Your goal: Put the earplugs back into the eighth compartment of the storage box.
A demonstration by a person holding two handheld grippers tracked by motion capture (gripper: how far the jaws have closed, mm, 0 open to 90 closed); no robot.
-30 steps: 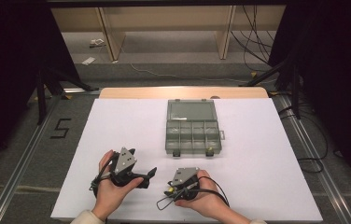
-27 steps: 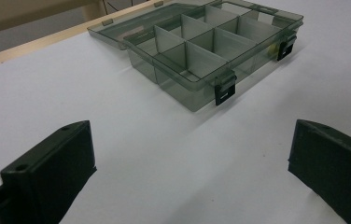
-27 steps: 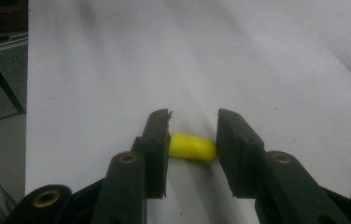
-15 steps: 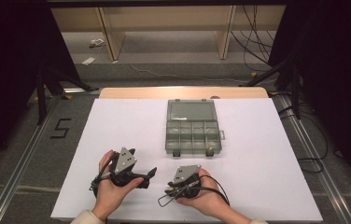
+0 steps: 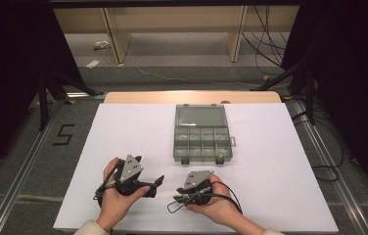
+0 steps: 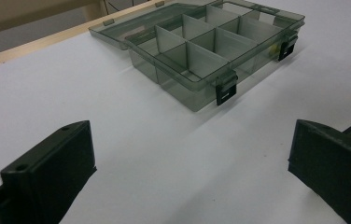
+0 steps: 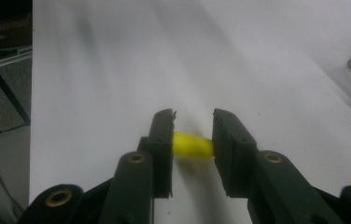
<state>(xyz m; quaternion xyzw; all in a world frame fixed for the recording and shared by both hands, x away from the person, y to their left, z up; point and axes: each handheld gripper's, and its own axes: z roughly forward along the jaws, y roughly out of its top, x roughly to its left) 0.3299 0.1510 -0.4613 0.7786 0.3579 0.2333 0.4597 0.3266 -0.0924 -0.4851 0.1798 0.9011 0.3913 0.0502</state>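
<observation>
Looking down from the high view, I see a white tabletop [image 5: 123, 137] with a grey-green compartment box [image 5: 202, 133] lying open at its middle, lid folded flat toward the far edge. My left tongs [image 5: 158, 182] sit near the front edge in the left hand [image 5: 116, 198], pointing to the right of the picture. Just beside them, the right tongs [image 5: 176, 199] are held in the right hand [image 5: 218, 205], a cable looping around them. Both are well apart from the box, on the near side of it.

From the left gripper view, the left tongs [image 6: 192, 163] are spread wide, with bare white tabletop between the two black jaws. Beyond them the compartment box [image 6: 197, 46] shows its divider walls and two black latches on the near wall. A small yellow spot shows through the wall by the right-hand latch; I cannot tell what it is.

From the right gripper view, the right tongs [image 7: 193, 140] have just been closing, and a small yellow cylinder [image 7: 192, 145] sits crosswise between the jaws, its ends meeting both pads. I read that as clenched on the piece, low over the tabletop. A corner of the box edges in at the right.
</observation>
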